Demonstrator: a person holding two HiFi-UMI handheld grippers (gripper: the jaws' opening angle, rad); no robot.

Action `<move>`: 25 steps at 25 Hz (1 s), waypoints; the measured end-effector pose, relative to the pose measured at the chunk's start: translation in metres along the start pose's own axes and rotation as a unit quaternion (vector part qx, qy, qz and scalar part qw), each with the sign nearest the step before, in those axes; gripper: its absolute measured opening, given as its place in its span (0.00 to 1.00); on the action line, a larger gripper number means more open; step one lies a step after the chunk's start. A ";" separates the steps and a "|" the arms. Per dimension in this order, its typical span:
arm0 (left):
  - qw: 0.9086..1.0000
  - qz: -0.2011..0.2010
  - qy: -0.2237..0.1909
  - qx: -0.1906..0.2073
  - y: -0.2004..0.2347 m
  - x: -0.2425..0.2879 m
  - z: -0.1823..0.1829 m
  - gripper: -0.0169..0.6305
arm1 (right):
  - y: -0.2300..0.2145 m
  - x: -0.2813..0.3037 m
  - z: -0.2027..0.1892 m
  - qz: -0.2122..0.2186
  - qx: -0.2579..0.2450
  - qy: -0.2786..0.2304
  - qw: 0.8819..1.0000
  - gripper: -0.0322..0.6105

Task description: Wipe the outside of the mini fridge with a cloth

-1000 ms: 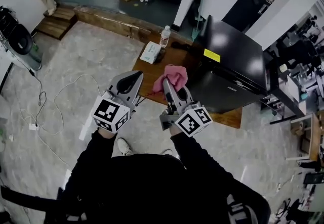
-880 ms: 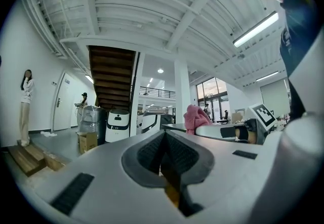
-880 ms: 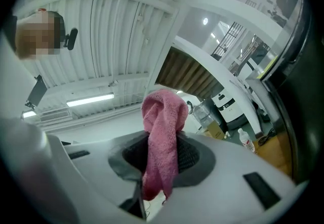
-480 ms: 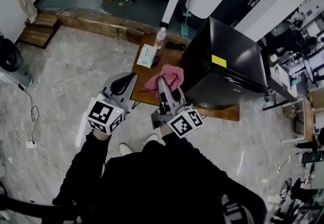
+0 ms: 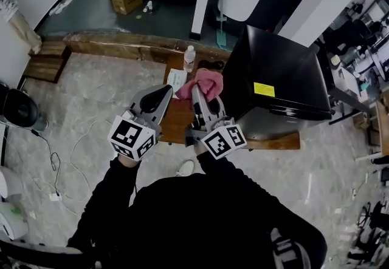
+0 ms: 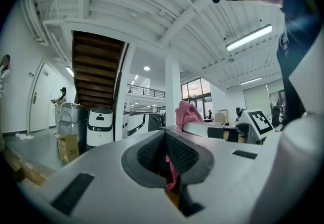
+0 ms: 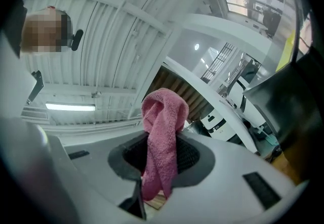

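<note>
Two grippers: my right gripper (image 5: 199,93) clamps the cloth (image 5: 208,82) at mid-frame, my left gripper (image 5: 161,93) sits closed on nothing. The fridge (image 5: 279,67) stands just right of the cloth, nearer my right.

Pink cloth (image 5: 206,84), black fridge (image 5: 276,64) (yellow label (image 5: 264,89)), brown table (image 5: 275,141).

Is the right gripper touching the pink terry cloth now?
Touching. The right gripper view shows the pink terry cloth pinched between the jaws of the right gripper, its folded end sticking out beyond them.
</note>
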State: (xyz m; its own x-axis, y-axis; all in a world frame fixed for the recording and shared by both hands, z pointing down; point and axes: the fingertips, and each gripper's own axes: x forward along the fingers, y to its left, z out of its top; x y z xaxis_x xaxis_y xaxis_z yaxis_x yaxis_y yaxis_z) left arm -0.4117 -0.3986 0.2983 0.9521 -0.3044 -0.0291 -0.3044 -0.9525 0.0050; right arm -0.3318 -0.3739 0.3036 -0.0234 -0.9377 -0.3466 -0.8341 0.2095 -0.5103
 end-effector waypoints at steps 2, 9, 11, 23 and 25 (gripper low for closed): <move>1.000 0.000 -0.002 0.007 0.009 0.020 0.006 0.04 | -0.016 0.015 0.005 -0.002 0.010 -0.007 1.000 0.21; 1.000 -0.013 0.003 0.018 0.031 0.097 0.001 0.04 | -0.099 0.056 0.017 -0.040 0.091 -0.043 0.994 0.20; 1.000 -0.022 0.009 0.019 0.038 0.118 -0.004 0.04 | -0.127 0.065 0.014 -0.068 0.120 -0.059 0.989 0.20; 0.986 -0.152 0.033 0.054 0.085 0.232 -0.023 0.04 | -0.270 0.104 0.028 -0.214 0.228 -0.219 0.924 0.20; 0.983 -0.170 0.035 0.051 0.094 0.246 -0.023 0.04 | -0.291 0.109 0.033 -0.234 0.236 -0.246 0.911 0.20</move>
State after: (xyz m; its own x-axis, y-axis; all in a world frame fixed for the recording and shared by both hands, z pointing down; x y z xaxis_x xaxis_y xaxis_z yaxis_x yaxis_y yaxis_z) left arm -0.2055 -0.5628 0.3145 0.9979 0.0295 0.0578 0.0349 -0.9950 -0.0940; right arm -0.0735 -0.5276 0.3881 0.6202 -0.7414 -0.2565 -0.3579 0.0236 -0.9335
